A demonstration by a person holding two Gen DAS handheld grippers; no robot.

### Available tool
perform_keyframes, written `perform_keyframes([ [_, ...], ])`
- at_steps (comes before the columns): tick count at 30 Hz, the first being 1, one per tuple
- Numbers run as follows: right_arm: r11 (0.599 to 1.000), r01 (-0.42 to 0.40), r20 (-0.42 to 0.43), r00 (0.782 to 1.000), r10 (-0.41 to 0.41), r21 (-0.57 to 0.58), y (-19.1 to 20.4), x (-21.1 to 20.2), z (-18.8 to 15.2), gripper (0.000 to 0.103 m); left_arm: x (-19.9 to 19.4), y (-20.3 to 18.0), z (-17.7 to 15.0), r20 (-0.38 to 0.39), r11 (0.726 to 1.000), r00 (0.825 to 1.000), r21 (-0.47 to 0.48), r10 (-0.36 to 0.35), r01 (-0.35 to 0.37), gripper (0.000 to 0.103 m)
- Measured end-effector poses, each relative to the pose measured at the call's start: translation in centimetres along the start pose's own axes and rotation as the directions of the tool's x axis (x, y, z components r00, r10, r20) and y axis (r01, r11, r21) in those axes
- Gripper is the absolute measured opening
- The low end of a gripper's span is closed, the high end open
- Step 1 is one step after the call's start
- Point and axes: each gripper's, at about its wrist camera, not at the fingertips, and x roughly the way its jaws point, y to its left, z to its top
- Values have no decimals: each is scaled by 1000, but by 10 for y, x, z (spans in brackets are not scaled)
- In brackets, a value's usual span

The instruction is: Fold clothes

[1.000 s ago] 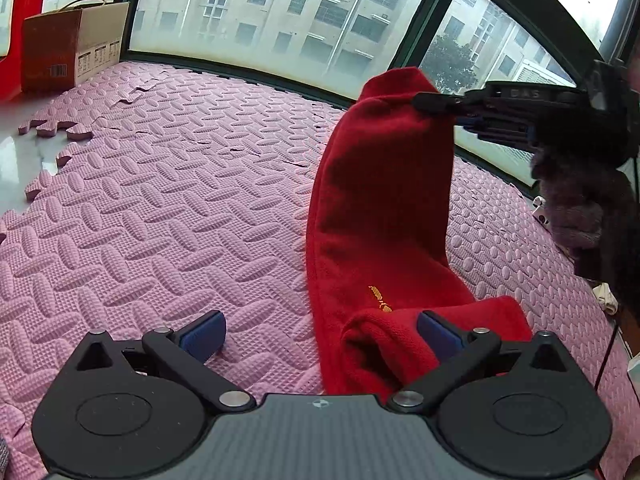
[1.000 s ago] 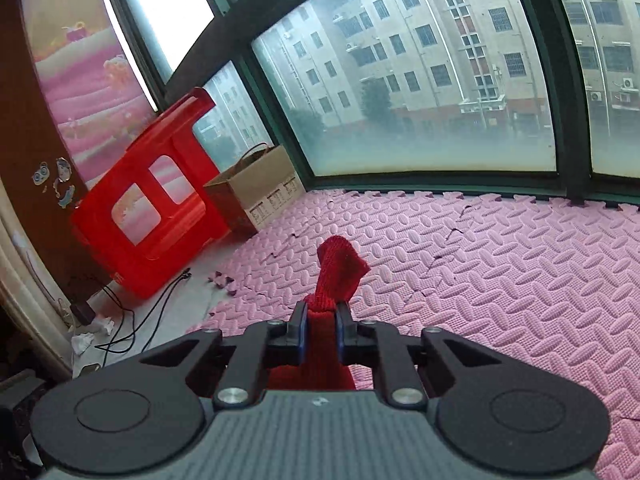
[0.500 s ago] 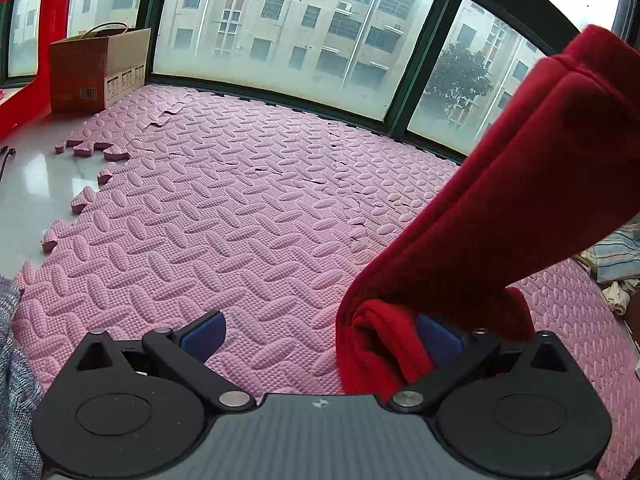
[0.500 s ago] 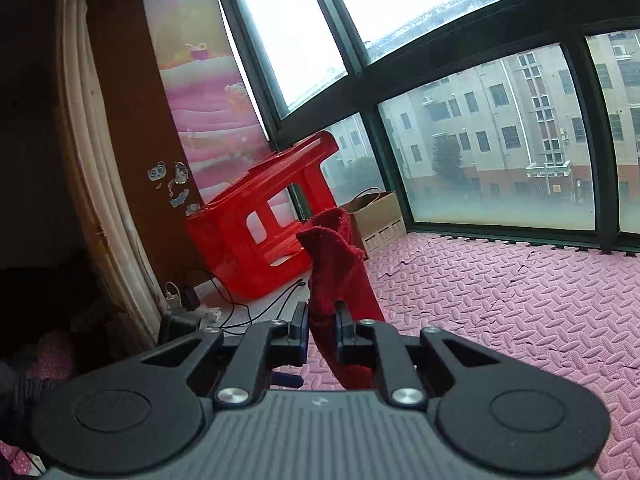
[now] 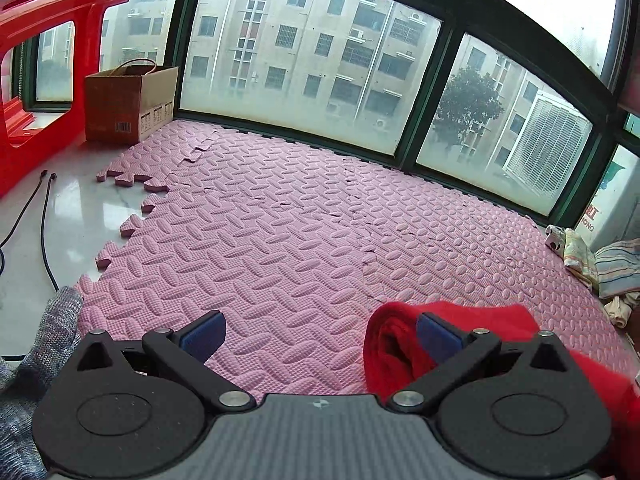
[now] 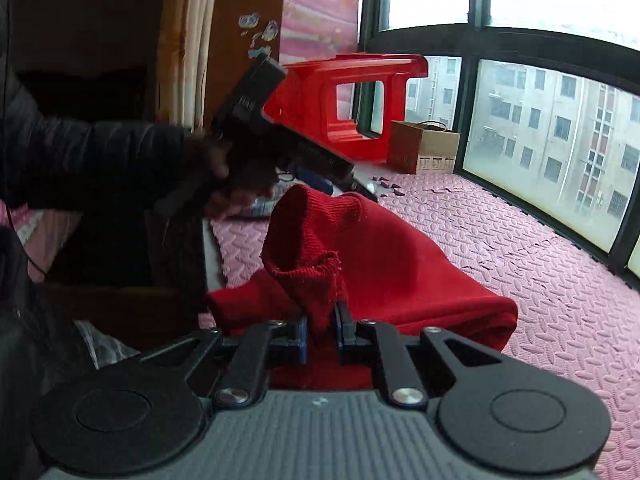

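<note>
- Right claw (image 6: pixel 322 330) pinches an edge of the red garment (image 6: pixel 384 264), which is draped ahead over the pink mat (image 6: pixel 540 272).
- Left claw (image 5: pixel 318 330) gapes, cloth against its right finger.
- Likely mid-fold; next, lay the pinched edge flat.

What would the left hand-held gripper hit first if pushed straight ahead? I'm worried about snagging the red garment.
Probably the pink foam mat. The left hand-held gripper is open; the red garment sits against its right finger, off the centre line, though depth is unclear.
</note>
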Motion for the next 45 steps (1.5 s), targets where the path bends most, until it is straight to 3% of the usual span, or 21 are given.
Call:
perform_keyframes([
  [2,998,13,-16,1000,-14,-62,9,2,1,12,-4,-8,7,21,1000,999,-2,-24,24,103],
  [6,983,31,-36,999,-38,-178,25,6,5,13,0,-48,19,25,991,994,85,-103,101,103],
  [11,945,33,-78,995,-62,-325,46,9,9,13,13,-92,16,-31,950,975,219,-222,223,103],
  [16,931,38,-100,992,-79,-363,51,8,6,13,18,-102,-5,-76,915,970,322,-231,243,99],
  [21,951,42,-106,991,-78,-306,42,8,3,14,13,-78,-22,-111,927,975,306,-191,216,93],
  [30,996,91,-65,994,-93,-24,-10,6,20,21,-5,-44,-44,-136,955,975,218,-175,202,91],
  [35,985,111,-44,993,-106,135,-39,5,29,27,-15,-40,-50,-130,960,974,184,-188,210,92],
  [40,944,125,-57,992,-113,305,-71,35,21,29,-16,-34,-57,-138,966,974,162,-178,200,92],
  [45,943,157,-169,979,-110,294,-73,55,-6,28,-17,-28,-64,-145,972,975,141,-169,190,92],
])
